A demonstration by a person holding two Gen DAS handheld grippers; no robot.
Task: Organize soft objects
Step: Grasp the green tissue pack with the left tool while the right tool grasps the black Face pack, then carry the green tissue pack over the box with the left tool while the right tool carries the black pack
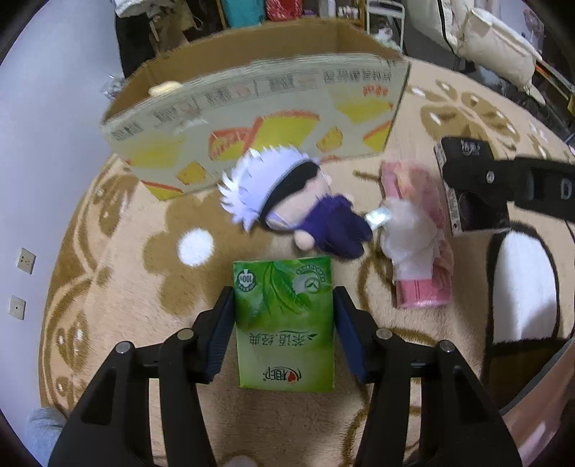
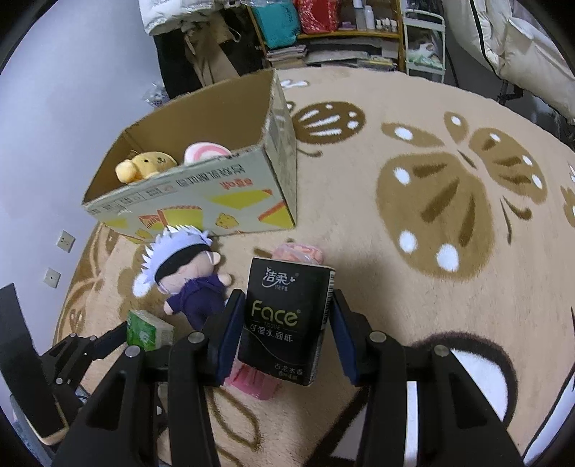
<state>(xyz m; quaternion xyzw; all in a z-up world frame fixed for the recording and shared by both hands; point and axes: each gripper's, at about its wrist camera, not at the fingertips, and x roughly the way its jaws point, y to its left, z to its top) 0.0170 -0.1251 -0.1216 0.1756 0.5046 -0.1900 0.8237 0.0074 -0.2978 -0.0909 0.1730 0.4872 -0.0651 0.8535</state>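
My right gripper (image 2: 285,325) is clamped on the black tissue pack (image 2: 285,323), its long axis along the fingers. The cardboard box (image 2: 201,201) lies at eleven o'clock. My left gripper (image 1: 284,323) pinches the green pack (image 1: 284,323).

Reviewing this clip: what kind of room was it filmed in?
Probably a lived-in room of a home, perhaps a bedroom or living room. A plush patterned rug covers the floor, cluttered shelves stand along the back wall, and pale bedding or a padded coat is heaped at the right.
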